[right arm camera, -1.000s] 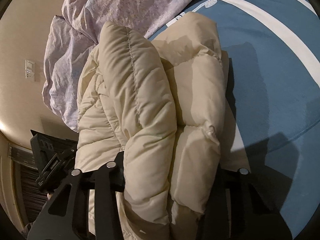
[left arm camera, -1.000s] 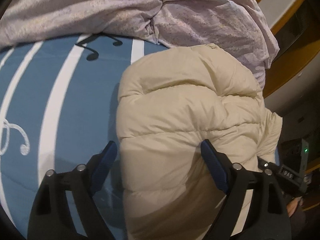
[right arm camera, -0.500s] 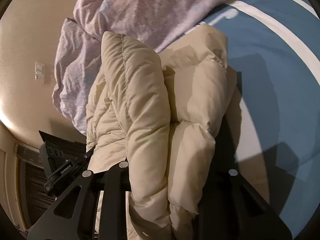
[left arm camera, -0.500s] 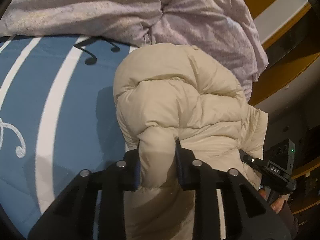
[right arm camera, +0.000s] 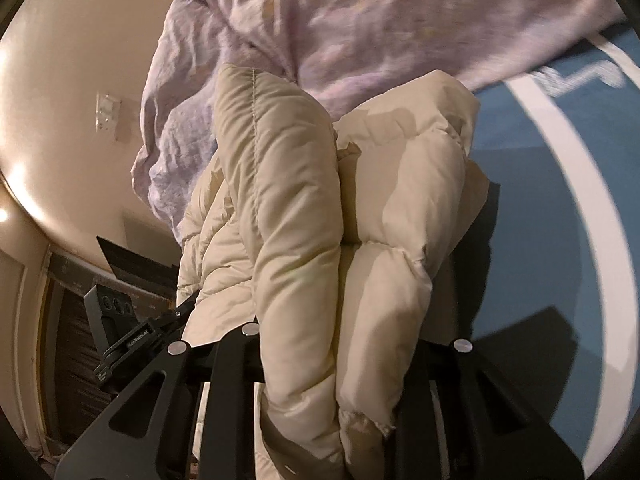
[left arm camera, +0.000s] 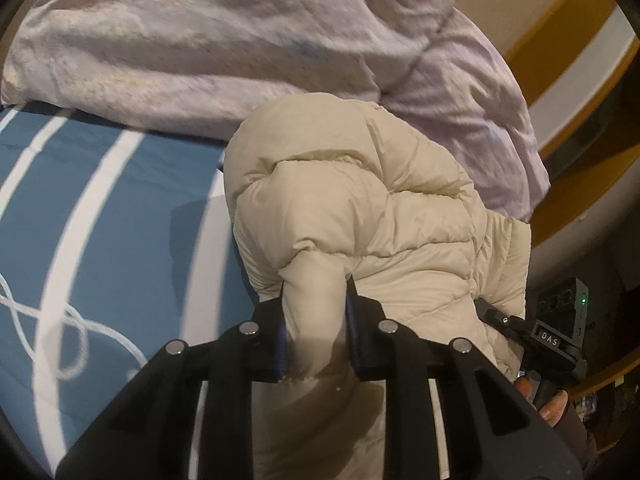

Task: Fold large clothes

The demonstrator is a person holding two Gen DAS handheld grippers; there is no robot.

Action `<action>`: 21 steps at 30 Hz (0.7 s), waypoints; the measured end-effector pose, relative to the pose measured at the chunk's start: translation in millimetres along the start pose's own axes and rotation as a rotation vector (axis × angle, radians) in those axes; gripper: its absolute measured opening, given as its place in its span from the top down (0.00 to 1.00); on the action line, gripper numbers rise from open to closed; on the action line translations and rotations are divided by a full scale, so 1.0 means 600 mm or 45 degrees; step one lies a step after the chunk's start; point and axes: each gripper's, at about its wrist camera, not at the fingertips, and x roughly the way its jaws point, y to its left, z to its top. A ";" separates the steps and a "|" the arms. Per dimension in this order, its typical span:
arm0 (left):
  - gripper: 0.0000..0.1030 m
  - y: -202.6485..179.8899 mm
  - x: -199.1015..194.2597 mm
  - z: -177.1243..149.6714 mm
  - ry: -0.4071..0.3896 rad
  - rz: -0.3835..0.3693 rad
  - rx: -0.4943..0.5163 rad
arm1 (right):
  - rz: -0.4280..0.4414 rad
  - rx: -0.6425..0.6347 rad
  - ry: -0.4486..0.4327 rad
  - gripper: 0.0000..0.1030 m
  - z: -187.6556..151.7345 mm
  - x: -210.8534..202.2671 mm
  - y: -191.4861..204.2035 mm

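The left gripper [left arm camera: 314, 328] had just closed, pinching a fold of the puffy cream quilted jacket [left arm camera: 360, 216]. The jacket's bulk stretched ahead of the fingers over the blue white-striped bedcover [left arm camera: 100, 208] towards the rumpled lilac duvet [left arm camera: 240, 40]. The right gripper [right arm camera: 332, 364], also just closed, clamped thicker layers of the jacket's opposite edge.

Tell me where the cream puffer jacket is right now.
The puffer jacket fills the middle of both wrist views, pinched in the left gripper and right gripper, on the blue bedspread before the lilac duvet.
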 end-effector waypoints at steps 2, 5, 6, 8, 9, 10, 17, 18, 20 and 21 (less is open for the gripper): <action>0.78 0.013 -0.003 0.014 -0.018 0.017 -0.002 | 0.007 -0.019 0.008 0.78 0.008 0.016 0.010; 0.78 0.026 -0.004 0.028 -0.036 0.041 0.003 | 0.008 -0.045 0.016 0.78 0.018 0.038 0.019; 0.78 0.030 -0.002 0.033 -0.042 0.057 0.010 | -0.004 -0.054 0.022 0.78 0.021 0.047 0.022; 0.78 0.035 0.005 0.039 -0.045 0.097 0.030 | -0.035 -0.068 0.034 0.78 0.024 0.063 0.023; 0.78 0.037 0.007 0.039 -0.042 0.114 0.040 | -0.058 -0.075 0.043 0.78 0.023 0.068 0.021; 0.77 0.039 0.012 0.040 -0.037 0.141 0.053 | -0.093 -0.082 0.053 0.77 0.021 0.076 0.019; 0.61 0.031 0.029 0.035 -0.025 0.281 0.140 | -0.287 -0.119 0.049 0.44 0.007 0.074 0.014; 0.59 0.030 0.027 0.035 -0.030 0.290 0.143 | -0.332 -0.130 0.039 0.40 0.004 0.064 0.015; 0.51 0.026 0.021 0.038 -0.042 0.311 0.145 | -0.401 -0.165 -0.001 0.39 -0.002 0.040 0.021; 0.46 0.023 0.015 0.039 -0.055 0.315 0.148 | -0.425 -0.180 -0.032 0.39 -0.005 0.024 0.026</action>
